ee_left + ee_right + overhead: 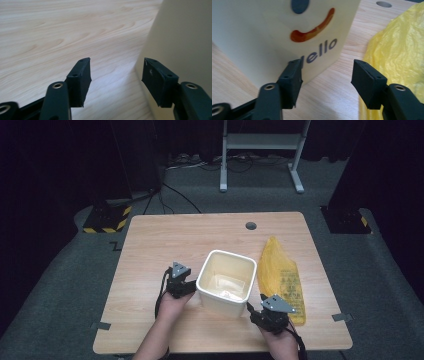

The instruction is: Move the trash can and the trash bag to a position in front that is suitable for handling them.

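Room: dark, grey carpet, cables and a white metal frame (261, 150) beyond the far edge of the table.
Surface: pale wooden table (165, 240) with a round cable hole (251, 226) near its far edge.
Bin: cream square bin (226, 282), upright, mouth open upward, near the middle of the table toward the near side; printed on the side facing the right gripper, an orange smile, a blue dot and blue lettering reading "ello" (319, 48).
Bag: yellow plastic bag (277, 270), lying flat and crumpled, just beside the bin on its right, running from far to near.
Left gripper (187, 286): held in a hand at the bin's left wall; jaws apart, bare table between them; one pad (157, 81) right against the cream wall or just off it, cannot tell which; other pad (80, 80) clear over the wood.
Right gripper (255, 312): held in a hand at the bin's near right corner, between bin and bag; jaws apart, nothing gripped; bin corner close ahead of one pad (292, 80), yellow plastic beside the other (367, 82).
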Available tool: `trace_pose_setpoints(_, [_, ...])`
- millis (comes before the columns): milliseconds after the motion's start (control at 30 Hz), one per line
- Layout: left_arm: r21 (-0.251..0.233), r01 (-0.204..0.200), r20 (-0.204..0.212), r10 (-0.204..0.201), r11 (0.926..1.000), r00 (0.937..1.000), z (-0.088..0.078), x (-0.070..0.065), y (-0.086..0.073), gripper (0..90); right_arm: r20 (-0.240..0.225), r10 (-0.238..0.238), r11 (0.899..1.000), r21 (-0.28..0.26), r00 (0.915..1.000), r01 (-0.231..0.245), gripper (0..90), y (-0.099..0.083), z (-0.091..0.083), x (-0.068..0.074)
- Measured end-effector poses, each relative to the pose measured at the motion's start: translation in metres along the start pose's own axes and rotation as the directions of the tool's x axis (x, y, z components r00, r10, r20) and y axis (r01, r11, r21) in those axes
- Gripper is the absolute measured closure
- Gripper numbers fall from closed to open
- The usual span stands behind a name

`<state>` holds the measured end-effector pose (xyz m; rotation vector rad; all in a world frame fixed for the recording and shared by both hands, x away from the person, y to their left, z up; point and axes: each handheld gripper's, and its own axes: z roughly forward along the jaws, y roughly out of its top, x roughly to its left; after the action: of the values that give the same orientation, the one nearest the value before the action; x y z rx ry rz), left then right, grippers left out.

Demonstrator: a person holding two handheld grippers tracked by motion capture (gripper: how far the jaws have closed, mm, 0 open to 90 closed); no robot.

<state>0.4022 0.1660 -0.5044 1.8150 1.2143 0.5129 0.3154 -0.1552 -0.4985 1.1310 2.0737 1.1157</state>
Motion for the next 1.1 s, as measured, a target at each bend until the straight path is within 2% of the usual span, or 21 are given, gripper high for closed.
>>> trace_pose_setpoints(167, [0.025, -0.016, -0.042, 0.017, 0.9996, 0.999, -0.018, 0.005, -0.011, 32.8, 0.012, 0.011, 1.0, -0.018, 0.9999, -0.011, 37.6, 0.002, -0.003, -0.015])
trace_pose_setpoints(267, [0.051, 0.006, -0.055, -0.004, 0.9987, 0.9985, -0.031, 0.01, -0.017, 31.8, -0.003, 0.03, 1.0, -0.01, 0.9996, -0.03, 35.9, 0.003, -0.006, -0.027])
trace_pose_setpoints(333, [0.062, 0.003, -0.068, 0.001, 0.998, 0.9977, -0.042, 0.012, -0.023, 31.3, 0.013, 0.008, 1.0, -0.007, 0.9999, -0.008, 35.4, 0.002, -0.01, -0.035])
trace_pose_setpoints(433, [0.1, -0.023, -0.096, 0.033, 0.9947, 0.9948, -0.055, 0.015, -0.034, 28.6, 0.039, 0.02, 1.0, 0.008, 0.999, -0.02, 34.8, -0.002, -0.015, -0.051])
trace_pose_setpoints(500, [0.131, -0.023, -0.104, 0.037, 0.9911, 0.9939, -0.062, 0.017, -0.041, 25.2, 0.055, 0.032, 0.999, 0.014, 0.998, -0.033, 33.6, -0.004, -0.018, -0.063])
trace_pose_setpoints(533, [0.138, -0.023, -0.108, 0.038, 0.9902, 0.9934, -0.066, 0.018, -0.045, 22.6, 0.049, 0.043, 0.999, 0.025, 0.9979, -0.045, 33.0, -0.005, -0.018, -0.07])
trace_pose_setpoints(567, [0.138, -0.026, -0.122, 0.043, 0.99, 0.9916, -0.07, 0.018, -0.049, 20.6, 0.041, 0.052, 0.998, 0.038, 0.9978, -0.054, 32.8, -0.006, -0.019, -0.076])
trace_pose_setpoints(700, [0.144, -0.033, -0.137, 0.053, 0.989, 0.9891, -0.079, 0.02, -0.061, 19.0, 0.067, 0.037, 0.998, 0.054, 0.9971, -0.041, 32.0, -0.012, -0.02, -0.089])
trace_pose_setpoints(800, [0.117, -0.027, -0.165, 0.046, 0.9928, 0.9852, -0.084, 0.021, -0.062, 17.1, 0.087, 0.056, 0.997, 0.054, 0.9947, -0.061, 31.6, -0.018, -0.02, -0.095])
trace_pose_setpoints(900, [0.094, -0.009, -0.151, 0.023, 0.9955, 0.9883, -0.089, 0.02, -0.061, 16.9, 0.102, 0.062, 0.995, 0.069, 0.9929, -0.069, 31.7, -0.023, -0.02, -0.099])
trace_pose_setpoints(967, [0.097, -0.01, -0.137, 0.023, 0.9952, 0.9903, -0.09, 0.019, -0.062, 16.8, 0.12, 0.054, 0.995, 0.08, 0.9913, -0.064, 31.7, -0.026, -0.021, -0.103])
trace_pose_setpoints(1100, [0.102, -0.001, -0.132, 0.015, 0.9948, 0.9911, -0.089, 0.021, -0.064, 16.6, 0.163, 0.085, 0.991, 0.084, 0.9829, -0.1, 33.9, -0.031, -0.028, -0.116])
